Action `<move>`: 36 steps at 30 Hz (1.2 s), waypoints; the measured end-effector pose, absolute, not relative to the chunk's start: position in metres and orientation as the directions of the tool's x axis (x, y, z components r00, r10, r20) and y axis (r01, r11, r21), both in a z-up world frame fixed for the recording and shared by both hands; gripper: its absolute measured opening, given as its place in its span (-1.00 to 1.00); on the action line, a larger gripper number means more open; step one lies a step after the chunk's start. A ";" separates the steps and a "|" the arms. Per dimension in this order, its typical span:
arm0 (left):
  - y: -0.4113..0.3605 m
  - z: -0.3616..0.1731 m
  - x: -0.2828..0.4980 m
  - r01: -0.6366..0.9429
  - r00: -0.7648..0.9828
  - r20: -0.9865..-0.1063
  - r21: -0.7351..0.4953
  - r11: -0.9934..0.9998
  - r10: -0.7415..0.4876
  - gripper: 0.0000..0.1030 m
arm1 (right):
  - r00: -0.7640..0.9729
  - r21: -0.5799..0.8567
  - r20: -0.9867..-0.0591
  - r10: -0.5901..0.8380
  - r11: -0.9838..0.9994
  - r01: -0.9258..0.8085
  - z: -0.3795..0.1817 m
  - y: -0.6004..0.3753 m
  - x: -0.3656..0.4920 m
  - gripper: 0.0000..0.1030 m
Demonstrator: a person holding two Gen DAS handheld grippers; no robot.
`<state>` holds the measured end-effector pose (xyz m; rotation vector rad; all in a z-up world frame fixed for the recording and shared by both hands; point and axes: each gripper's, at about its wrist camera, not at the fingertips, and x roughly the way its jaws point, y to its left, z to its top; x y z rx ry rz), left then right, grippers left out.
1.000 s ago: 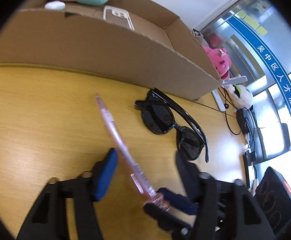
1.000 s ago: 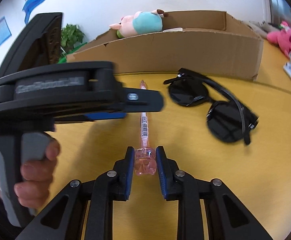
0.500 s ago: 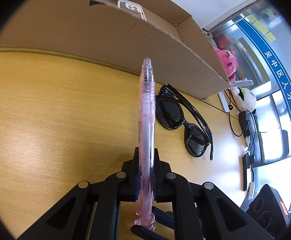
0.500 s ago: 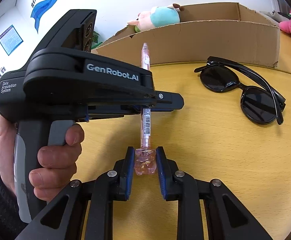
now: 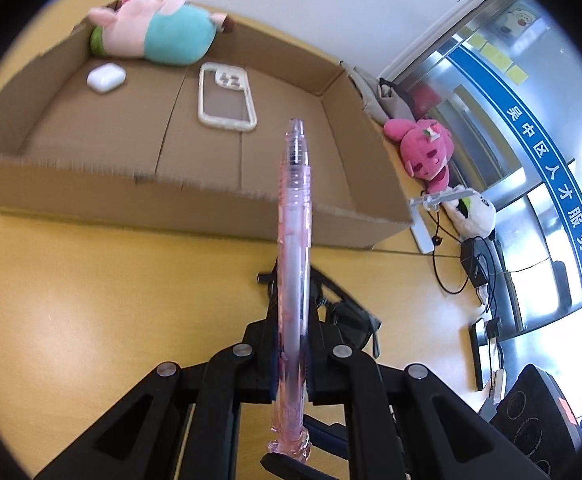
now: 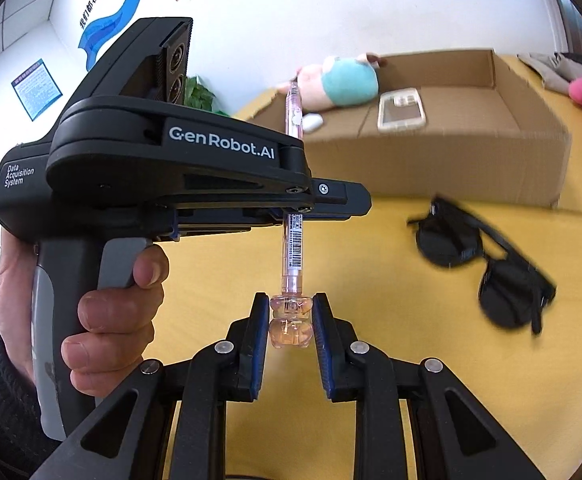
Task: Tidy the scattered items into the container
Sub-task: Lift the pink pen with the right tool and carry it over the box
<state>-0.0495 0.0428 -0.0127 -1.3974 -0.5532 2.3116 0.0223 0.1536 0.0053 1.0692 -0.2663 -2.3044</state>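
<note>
A: While both grippers, L [image 5: 291,364] & R [image 6: 290,320], clamp the pen [image 5: 293,264] just short of the box [image 5: 195,208], I fear twisting.

B: Agreed; uneven hands could snap it or drop it by the shades [image 6: 487,256].

The left gripper [image 5: 291,364], open around the pink pen [image 5: 293,264] a second ago, has clamped its barrel; both it and the right gripper [image 6: 291,320] have lifted the pen off the table [image 5: 91,300]; the cardboard box [image 5: 211,208] interior now shows.
</note>
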 end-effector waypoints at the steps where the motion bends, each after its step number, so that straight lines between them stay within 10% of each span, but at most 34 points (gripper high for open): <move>1: 0.043 -0.006 -0.053 -0.127 -0.438 -0.740 -0.511 -0.850 0.510 -0.85 | -0.518 0.401 -0.629 -0.580 -0.813 0.423 0.011 0.152 0.019 -0.54; 16: 0.017 0.070 -0.157 -0.165 -0.499 -0.777 -0.350 -0.922 0.384 -0.85 | -0.442 0.529 -0.570 -0.693 -0.721 0.448 0.076 0.117 -0.120 -0.54; 36: -0.029 0.003 -0.262 -0.091 -0.346 -0.878 -0.318 -0.944 0.329 -0.85 | -0.319 0.513 -0.730 -0.605 -0.792 0.330 0.021 0.061 -0.239 -0.54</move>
